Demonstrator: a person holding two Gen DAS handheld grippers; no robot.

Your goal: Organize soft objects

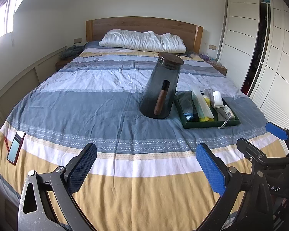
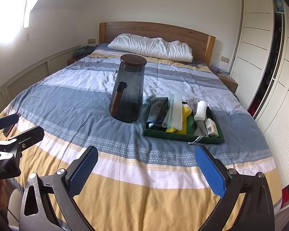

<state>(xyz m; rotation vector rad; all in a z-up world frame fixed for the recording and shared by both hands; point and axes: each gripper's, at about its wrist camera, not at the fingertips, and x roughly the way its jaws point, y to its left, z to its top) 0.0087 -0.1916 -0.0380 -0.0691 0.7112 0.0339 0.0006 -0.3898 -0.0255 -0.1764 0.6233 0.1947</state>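
A dark green tray (image 1: 211, 124) (image 2: 183, 137) sits on the striped bed right of centre. It holds soft items: a grey-blue cloth (image 1: 185, 104) (image 2: 157, 109), a yellow cloth (image 2: 184, 115), a white roll (image 1: 217, 98) (image 2: 200, 109), translucent pouches and a small packet. A smoked-glass jug (image 1: 160, 88) (image 2: 128, 92) with a wooden handle and dark lid stands left of the tray. My left gripper (image 1: 147, 167) is open and empty over the bed's foot. My right gripper (image 2: 146, 169) is open and empty beside it.
A phone (image 1: 15, 146) lies near the bed's left edge. A white pillow (image 1: 142, 41) lies at the wooden headboard (image 1: 144, 24). White wardrobe doors (image 1: 240, 38) run along the right. Nightstands flank the bed; a window is at the upper left.
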